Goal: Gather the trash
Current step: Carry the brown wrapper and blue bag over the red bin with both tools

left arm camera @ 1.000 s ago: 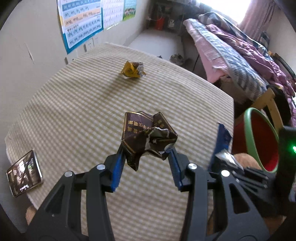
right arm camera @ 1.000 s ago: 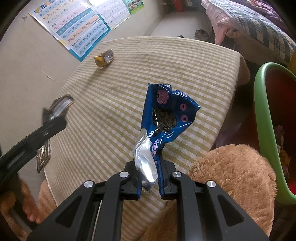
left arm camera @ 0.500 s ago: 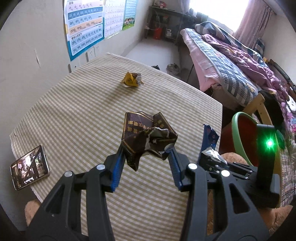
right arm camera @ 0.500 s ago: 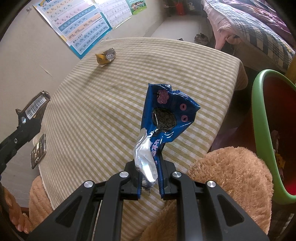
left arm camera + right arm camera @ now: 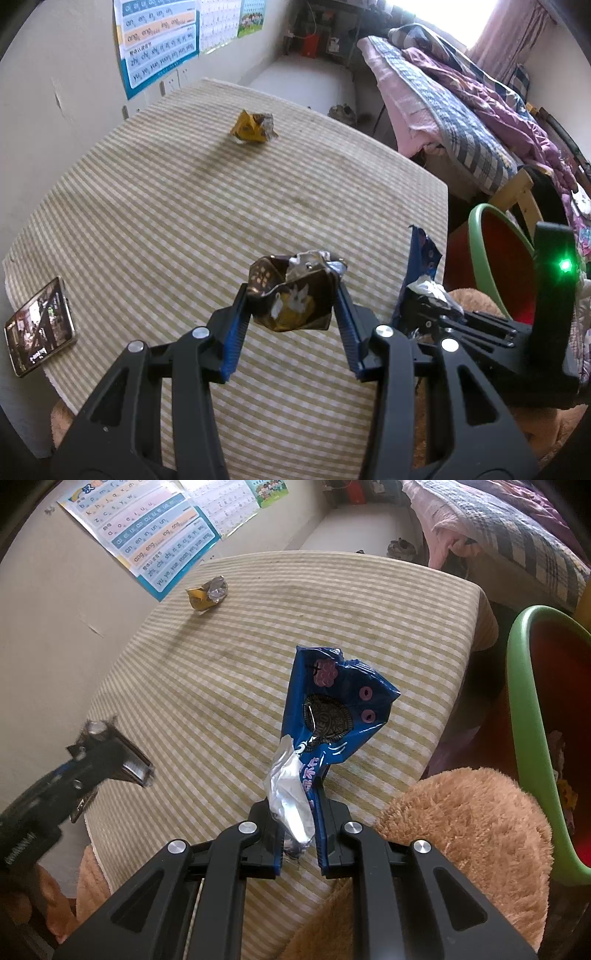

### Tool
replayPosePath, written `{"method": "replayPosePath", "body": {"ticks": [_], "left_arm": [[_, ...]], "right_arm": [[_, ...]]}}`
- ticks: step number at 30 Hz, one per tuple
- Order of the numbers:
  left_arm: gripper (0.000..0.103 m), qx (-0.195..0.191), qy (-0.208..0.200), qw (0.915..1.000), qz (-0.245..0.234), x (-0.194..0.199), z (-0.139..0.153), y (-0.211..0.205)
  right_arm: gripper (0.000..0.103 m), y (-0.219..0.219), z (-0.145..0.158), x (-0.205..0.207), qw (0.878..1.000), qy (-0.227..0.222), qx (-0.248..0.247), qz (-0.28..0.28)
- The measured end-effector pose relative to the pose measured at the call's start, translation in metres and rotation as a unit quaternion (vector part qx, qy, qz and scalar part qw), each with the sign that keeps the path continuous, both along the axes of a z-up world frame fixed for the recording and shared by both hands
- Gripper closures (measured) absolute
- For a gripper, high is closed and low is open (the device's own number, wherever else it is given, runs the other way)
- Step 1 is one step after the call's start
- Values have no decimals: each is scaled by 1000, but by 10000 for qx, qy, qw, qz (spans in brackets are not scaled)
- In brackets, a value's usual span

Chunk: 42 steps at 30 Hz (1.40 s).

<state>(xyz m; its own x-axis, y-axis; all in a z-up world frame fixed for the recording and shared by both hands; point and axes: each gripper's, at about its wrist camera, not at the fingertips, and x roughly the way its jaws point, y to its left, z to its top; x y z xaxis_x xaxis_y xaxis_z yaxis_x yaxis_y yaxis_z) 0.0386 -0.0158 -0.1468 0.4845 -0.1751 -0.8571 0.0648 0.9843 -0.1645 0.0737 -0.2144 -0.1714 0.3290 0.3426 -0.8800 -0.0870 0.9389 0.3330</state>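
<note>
Turned since a moment ago, the brown wrapper now shows a dotted, pale-printed face rather than its gold lettering, and it remains clamped between the blue fingers of the left gripper above the striped table. Only the left view shows the phone lying at the table's near-left edge. A yellow wrapper rests untouched near the table's far side. Right of it, the right gripper is clenched on the blue cookie wrapper, held upright over the table's near-right edge. Only the right view shows litter inside the green-rimmed bin, beside the table, past a brown plush
</note>
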Motion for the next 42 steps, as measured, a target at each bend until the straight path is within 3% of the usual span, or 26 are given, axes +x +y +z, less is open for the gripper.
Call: {"method": "replayPosePath", "body": {"ticks": [9, 21, 42], "left_arm": [[60, 18, 66, 10000, -23, 0, -6, -3], [60, -33, -159, 9998, -149, -2, 17, -16], [60, -58, -426, 9986, -323, -2, 41, -36]], "right_arm": [[89, -5, 4, -1, 9999, -85, 108, -45], [88, -13, 35, -16, 9979, -593, 188, -176], [88, -48, 58, -22, 9949, -759, 326, -581]]}}
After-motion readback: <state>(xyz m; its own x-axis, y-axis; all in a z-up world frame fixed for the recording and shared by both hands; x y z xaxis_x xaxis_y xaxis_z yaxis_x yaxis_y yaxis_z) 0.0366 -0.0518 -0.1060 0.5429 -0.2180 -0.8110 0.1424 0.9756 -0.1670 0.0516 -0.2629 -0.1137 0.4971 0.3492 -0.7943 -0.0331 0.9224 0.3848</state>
